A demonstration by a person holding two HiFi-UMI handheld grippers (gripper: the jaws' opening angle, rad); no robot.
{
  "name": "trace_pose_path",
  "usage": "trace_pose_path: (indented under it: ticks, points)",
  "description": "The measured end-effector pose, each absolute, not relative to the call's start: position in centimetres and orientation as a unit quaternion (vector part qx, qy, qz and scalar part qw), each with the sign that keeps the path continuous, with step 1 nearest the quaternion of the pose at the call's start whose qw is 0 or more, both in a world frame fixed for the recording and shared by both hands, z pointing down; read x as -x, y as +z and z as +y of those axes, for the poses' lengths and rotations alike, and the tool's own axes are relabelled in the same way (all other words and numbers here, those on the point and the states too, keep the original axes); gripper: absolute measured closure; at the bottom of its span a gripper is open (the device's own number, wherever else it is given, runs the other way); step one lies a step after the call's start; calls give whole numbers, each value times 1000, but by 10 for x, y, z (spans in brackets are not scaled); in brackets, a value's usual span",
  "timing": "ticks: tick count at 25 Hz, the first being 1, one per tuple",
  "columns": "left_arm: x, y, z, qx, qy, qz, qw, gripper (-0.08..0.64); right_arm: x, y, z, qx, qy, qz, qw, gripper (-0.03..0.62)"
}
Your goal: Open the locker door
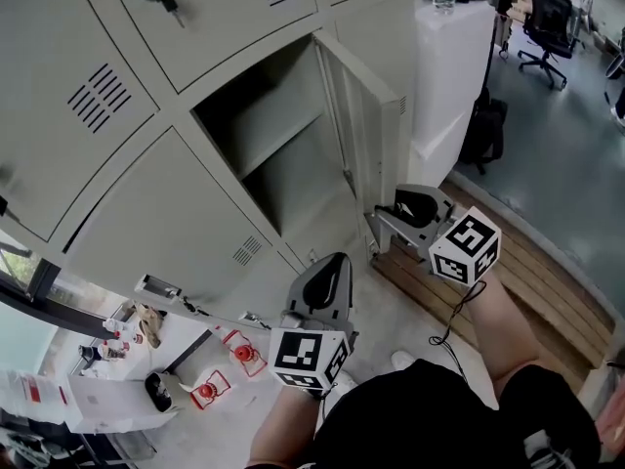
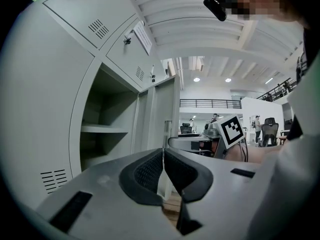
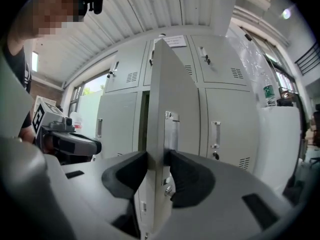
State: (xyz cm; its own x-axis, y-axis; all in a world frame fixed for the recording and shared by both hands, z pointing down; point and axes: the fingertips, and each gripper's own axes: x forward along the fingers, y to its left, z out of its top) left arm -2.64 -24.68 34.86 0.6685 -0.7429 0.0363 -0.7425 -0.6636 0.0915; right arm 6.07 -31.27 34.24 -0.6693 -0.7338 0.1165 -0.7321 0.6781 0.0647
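I see the grey metal locker door (image 1: 376,115) swung out from its open compartment (image 1: 259,154), where a single shelf (image 1: 283,130) shows. My right hand-held gripper (image 1: 383,218) straddles the door's free edge at the handle plate (image 3: 171,129), jaws parted and loose on either side of it. My left hand-held gripper (image 1: 337,260) hangs beside the door's lower corner, jaws closed on nothing. Just beyond the door stands a tall white partition (image 1: 454,66), with a black bag (image 1: 483,130) at its foot. Below the door lies a brown slatted wooden platform (image 1: 527,272).
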Motion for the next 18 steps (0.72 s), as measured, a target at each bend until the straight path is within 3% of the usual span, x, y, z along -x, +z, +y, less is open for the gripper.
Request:
trace_pose_path:
  ticks: [7,18]
  points:
    - [14,350,-247,-916,4,-398,49,537,-80,342,-314,-446,3,-893,68,396]
    - [0,354,-250,-922,12,-385,49,537,-142,342,-326,-552,16,-832,54,445]
